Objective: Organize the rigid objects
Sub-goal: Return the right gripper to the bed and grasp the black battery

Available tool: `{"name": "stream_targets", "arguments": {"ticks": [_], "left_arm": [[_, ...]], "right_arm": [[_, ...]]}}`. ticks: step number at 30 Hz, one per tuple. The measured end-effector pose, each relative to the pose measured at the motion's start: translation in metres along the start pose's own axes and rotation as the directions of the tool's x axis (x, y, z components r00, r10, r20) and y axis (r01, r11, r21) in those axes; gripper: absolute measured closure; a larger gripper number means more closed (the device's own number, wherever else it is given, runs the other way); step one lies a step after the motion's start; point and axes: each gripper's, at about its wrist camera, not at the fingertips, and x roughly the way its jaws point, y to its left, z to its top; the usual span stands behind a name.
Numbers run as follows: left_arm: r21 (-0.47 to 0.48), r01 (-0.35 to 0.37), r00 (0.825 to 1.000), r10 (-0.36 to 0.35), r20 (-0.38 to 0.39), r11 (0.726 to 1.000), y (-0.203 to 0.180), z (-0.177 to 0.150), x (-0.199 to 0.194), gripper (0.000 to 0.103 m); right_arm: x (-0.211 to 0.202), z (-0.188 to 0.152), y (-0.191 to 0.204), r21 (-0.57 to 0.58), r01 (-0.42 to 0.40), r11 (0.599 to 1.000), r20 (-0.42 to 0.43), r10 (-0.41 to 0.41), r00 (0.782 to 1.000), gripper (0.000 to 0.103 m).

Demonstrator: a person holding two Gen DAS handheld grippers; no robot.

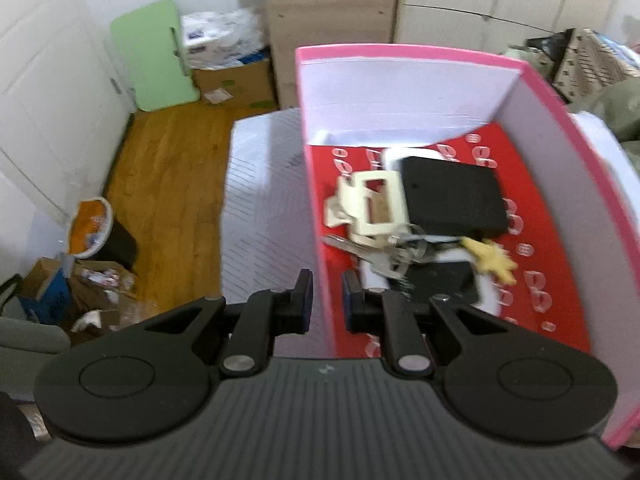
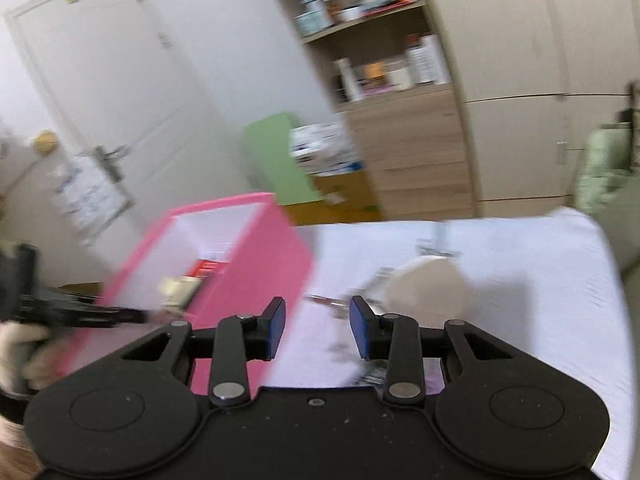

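Left fingers (image 1: 306,300) pinch pink box (image 1: 320,240) wall (stiff card); flat black block (image 1: 452,196) inside.

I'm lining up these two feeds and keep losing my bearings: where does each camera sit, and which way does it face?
Left wrist: on the left gripper, looking steeply down into the pink box of keys; its jaws straddle the box's wall.
Right wrist: on the right gripper, jaws open and empty, facing across the white table at a round white object; a gloved hand shows left.
Shared: box, green board, shelf unit.
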Motion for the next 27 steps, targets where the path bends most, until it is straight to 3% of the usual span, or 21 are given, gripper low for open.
{"name": "stream_targets", "arguments": {"ticks": [3,7,11,13,16,18,22,27], "left_arm": [[0.045,-0.019,1.0,0.019,0.001,0.999,-0.006,-0.002,-0.014,0.087],[0.061,-0.021,0.997,0.025,-0.07,0.998,-0.012,-0.013,-0.017,0.087],[0.081,-0.052,0.992,0.061,-0.111,0.995,-0.018,-0.026,-0.011,0.092],[0.094,-0.068,0.992,0.077,-0.098,0.993,-0.02,-0.031,-0.012,0.093],[0.081,-0.063,0.993,0.071,-0.094,0.995,-0.017,-0.032,-0.015,0.094],[0.072,-0.06,0.993,0.067,-0.095,0.996,-0.016,-0.032,-0.015,0.094],[0.058,-0.064,0.993,0.07,-0.097,0.996,-0.016,-0.032,-0.014,0.095],[0.035,-0.07,0.994,0.073,-0.087,0.997,-0.016,-0.033,-0.014,0.095]], "right_arm": [[-0.002,-0.014,-0.013,-0.013,0.026,1.0,0.0,-0.026,1.0,0.062],[0.005,-0.032,-0.017,-0.106,-0.004,0.994,-0.03,0.0,1.0,0.056],[0.024,-0.042,-0.021,-0.193,-0.101,0.976,-0.117,0.079,0.99,0.056],[0.031,-0.044,-0.017,-0.288,-0.108,0.952,-0.126,0.074,0.989,0.052],[0.041,-0.042,-0.018,-0.376,-0.131,0.917,-0.141,0.083,0.987,0.034],[0.05,-0.038,-0.02,-0.421,-0.108,0.901,-0.146,0.05,0.988,0.033],[0.061,-0.037,-0.02,-0.518,-0.173,0.838,-0.207,0.073,0.976,0.033],[0.061,-0.046,-0.013,-0.621,-0.161,0.767,-0.216,0.029,0.976,0.032]]}}
